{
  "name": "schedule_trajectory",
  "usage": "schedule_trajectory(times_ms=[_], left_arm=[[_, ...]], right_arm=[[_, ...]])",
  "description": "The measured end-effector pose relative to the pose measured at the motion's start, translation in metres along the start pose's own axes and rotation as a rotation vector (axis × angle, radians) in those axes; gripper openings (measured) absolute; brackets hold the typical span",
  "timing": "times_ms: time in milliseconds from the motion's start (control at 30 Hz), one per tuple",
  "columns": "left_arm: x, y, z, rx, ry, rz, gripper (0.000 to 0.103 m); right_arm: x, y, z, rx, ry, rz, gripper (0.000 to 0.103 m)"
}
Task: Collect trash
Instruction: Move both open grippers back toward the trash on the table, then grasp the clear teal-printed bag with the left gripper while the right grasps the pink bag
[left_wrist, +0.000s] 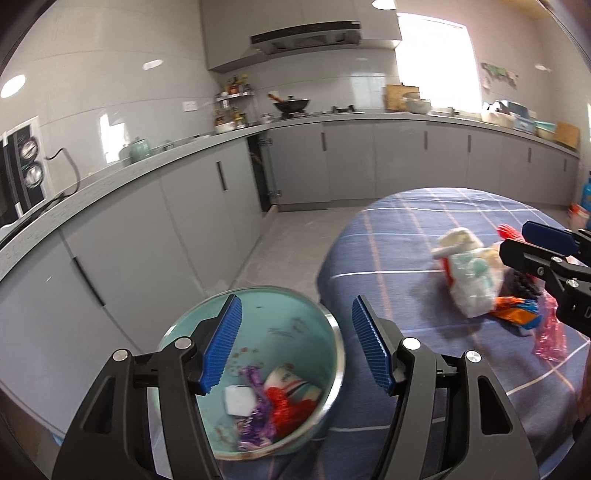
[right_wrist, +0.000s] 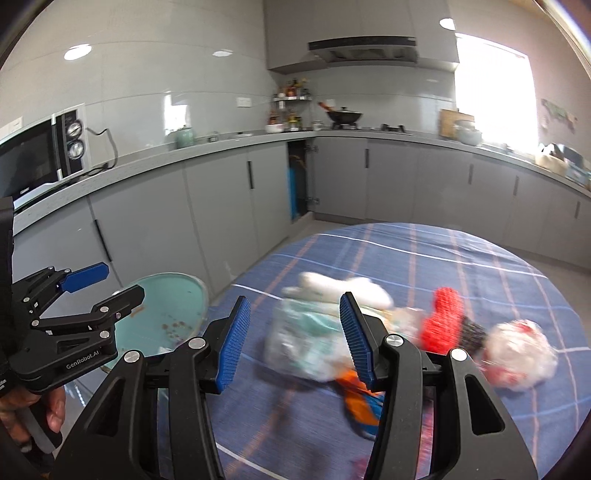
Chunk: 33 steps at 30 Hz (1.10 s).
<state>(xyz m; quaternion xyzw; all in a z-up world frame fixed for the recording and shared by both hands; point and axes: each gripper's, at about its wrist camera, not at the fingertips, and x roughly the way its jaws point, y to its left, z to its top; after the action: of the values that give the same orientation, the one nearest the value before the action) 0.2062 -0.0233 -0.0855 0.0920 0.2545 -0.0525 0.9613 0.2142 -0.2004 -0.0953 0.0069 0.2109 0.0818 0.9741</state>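
Right gripper, jaws apart and empty, facing the trash pile on your table.
Your left gripper, also empty, hangs over the bin; the pile lies nearer your right.

Both wrist views face kitchen counter; share table, bin
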Motion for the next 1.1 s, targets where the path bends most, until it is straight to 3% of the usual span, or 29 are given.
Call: schedule_trajectory(times_ms=[433, 867, 900, 933, 1000, 1100], left_arm=[[0.022, -0.076, 0.016, 0.085, -0.002, -0.142, 0.063], [0.049, -0.119, 0.019, 0.133, 0.038, -0.267, 0.062], [0.051, -0.122, 0.018, 0.139, 0.047, -0.285, 0.059], [0.051, -0.124, 0.018, 0.145, 0.052, -0.303, 0.048], [0.051, -0.131, 0.014, 0.162, 0.060, -0.321, 0.038], [0.046, -0.137, 0.013, 0.176, 0.054, -0.371, 0.025]], right_arm=[[-0.032, -0.081, -0.042, 0.149, 0.063, -0.225, 0.057], [-0.008, -0.097, -0.060, 0.214, 0.173, -0.227, 0.057], [-0.008, -0.098, -0.061, 0.214, 0.180, -0.227, 0.056], [-0.006, -0.098, -0.061, 0.215, 0.193, -0.222, 0.055], [-0.004, -0.097, -0.063, 0.217, 0.215, -0.209, 0.040], [-0.007, -0.096, -0.065, 0.218, 0.226, -0.185, 0.029]])
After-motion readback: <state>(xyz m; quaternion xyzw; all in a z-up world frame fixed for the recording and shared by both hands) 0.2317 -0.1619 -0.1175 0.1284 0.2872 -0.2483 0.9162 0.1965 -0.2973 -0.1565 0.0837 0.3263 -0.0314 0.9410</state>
